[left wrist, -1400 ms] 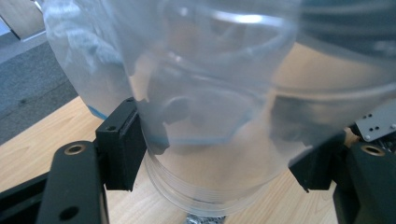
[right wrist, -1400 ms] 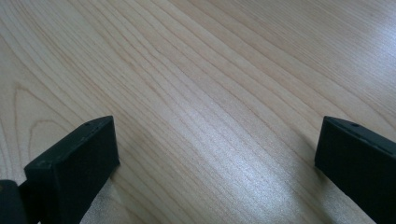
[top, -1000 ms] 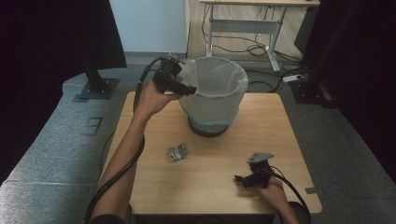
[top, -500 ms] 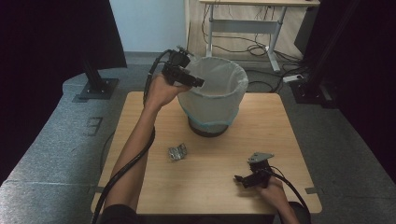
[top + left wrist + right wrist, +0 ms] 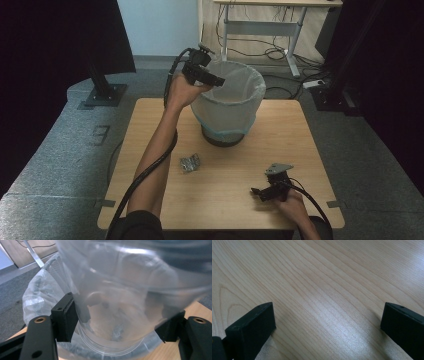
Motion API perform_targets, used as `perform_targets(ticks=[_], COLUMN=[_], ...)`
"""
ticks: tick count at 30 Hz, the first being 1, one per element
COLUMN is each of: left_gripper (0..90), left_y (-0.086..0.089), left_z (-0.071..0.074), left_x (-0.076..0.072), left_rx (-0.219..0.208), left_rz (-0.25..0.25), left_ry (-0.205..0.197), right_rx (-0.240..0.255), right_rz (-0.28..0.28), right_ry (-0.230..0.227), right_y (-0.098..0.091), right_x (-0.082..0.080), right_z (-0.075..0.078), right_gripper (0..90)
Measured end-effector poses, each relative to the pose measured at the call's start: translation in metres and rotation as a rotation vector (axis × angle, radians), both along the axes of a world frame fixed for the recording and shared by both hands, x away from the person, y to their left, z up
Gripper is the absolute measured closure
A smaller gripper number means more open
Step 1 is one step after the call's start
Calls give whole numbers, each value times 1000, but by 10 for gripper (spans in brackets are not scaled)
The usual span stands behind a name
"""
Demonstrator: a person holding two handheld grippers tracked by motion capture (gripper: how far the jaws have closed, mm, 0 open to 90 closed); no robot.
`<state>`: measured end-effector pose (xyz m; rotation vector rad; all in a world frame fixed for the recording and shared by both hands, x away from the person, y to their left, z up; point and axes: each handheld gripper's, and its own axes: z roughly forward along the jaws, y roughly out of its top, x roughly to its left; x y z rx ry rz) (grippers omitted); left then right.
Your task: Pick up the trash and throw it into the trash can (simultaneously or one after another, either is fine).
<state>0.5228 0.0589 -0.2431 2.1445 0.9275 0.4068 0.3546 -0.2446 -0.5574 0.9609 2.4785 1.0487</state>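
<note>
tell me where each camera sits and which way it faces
High view: above the person's side, looking forward and down on the wooden table; both forearms, left tongs, right tongs.
Left gripper view: on the left tongs, looking along them at a clear plastic cup they clamp over the lined bin.
Right gripper view: on the open right tongs, facing tabletop.
Shared: high and left views show the bin.

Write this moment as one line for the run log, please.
left gripper: shut on clear plastic cup, over lined bin | right gripper: open, low over table | crumpled wrapper: on table
</note>
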Motion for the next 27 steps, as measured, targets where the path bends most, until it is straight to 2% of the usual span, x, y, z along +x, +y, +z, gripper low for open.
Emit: perform_targets(ticks=[10,18,23,26,27], left_gripper=[289,285,277,233,184], left_y=[-11,-25,-31,-34,-34], left_z=[-15,-25,-32,-36,-37], left_x=[15,23,26,28,29], left_rx=[11,43,64,77,83], left_rz=[36,47,42,45,50], left_ry=[-8,-16,-5,3,9], right_rx=[-1,-1,-1,-1,-1], right_rz=[2,2,2,2,2], right_ry=[1,1,1,1,1], right_y=[0,0,0,0,0], right_x=[0,0,0,0,0], right_z=[0,0,0,0,0], right_gripper=[0,0,0,0,0])
